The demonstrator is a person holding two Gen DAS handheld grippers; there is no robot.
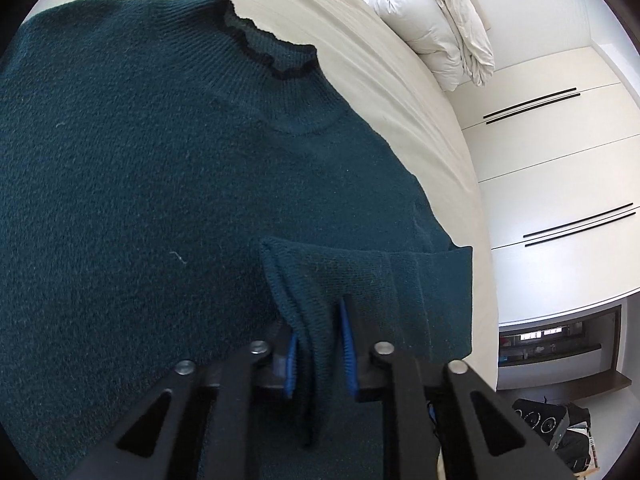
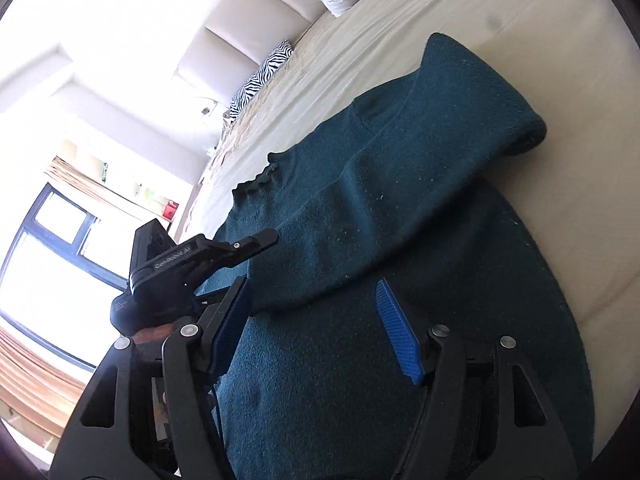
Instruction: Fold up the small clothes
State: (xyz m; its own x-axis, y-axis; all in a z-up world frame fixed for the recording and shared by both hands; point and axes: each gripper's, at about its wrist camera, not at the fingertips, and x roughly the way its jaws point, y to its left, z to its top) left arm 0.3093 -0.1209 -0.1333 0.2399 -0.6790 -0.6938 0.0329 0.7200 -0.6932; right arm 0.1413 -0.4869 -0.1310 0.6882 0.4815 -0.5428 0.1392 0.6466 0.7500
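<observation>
A dark teal knit sweater (image 1: 140,184) lies flat on a cream bed sheet (image 1: 384,80), its frilled collar (image 1: 272,52) toward the far side. In the left wrist view my left gripper (image 1: 320,356) is shut on the cuff of a sleeve (image 1: 360,276) that is folded in over the body. The right wrist view shows the sweater (image 2: 400,208) with the other sleeve folded across it, its fold (image 2: 520,132) at the far right. My right gripper (image 2: 316,328) hovers open just above the sweater's body with nothing pinched. The left gripper (image 2: 200,264) shows at its left.
A crumpled white duvet (image 1: 432,28) sits at the head of the bed. White cupboard fronts (image 1: 560,160) line the wall on the right. A zebra-print pillow (image 2: 264,76) lies by the padded headboard (image 2: 248,24), and a bright window (image 2: 52,272) is at the left.
</observation>
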